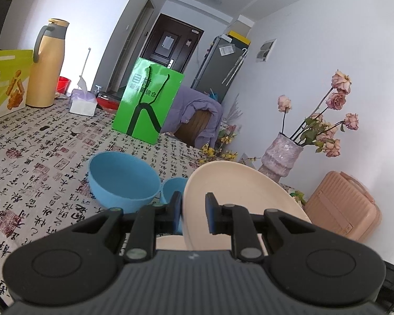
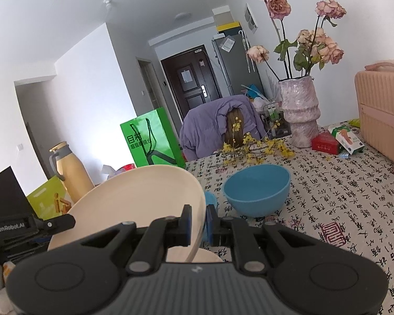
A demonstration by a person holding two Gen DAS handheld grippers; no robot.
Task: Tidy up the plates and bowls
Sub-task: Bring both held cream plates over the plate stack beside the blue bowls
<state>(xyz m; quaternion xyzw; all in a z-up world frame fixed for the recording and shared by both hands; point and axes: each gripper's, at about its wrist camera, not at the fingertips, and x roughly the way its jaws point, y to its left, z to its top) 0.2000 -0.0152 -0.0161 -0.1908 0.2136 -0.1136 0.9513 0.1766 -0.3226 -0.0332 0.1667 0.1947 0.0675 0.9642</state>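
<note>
Both grippers hold one cream plate (image 1: 239, 191), tilted up on edge above the patterned tablecloth. My left gripper (image 1: 194, 202) is shut on its left rim. In the right wrist view my right gripper (image 2: 198, 210) is shut on the right rim of the same cream plate (image 2: 134, 199). Beneath it lies a second cream plate (image 1: 168, 241), also seen as a second cream plate (image 2: 205, 256) under my right fingers. A large blue bowl (image 1: 123, 181) stands just beyond, with a small blue bowl (image 1: 173, 186) beside it. In the right wrist view, the large blue bowl (image 2: 257, 191) sits ahead and the small blue bowl (image 2: 211, 199) is half hidden behind the plate rim.
A green paper bag (image 1: 147, 105), a tan thermos jug (image 1: 48, 65) and a tissue box (image 1: 82, 103) stand at the far side of the table. A pink vase of dried roses (image 2: 299, 110), small cartons (image 2: 336, 139), a pink case (image 2: 383, 113) and yellow flower sprigs (image 2: 257, 147) are to the right.
</note>
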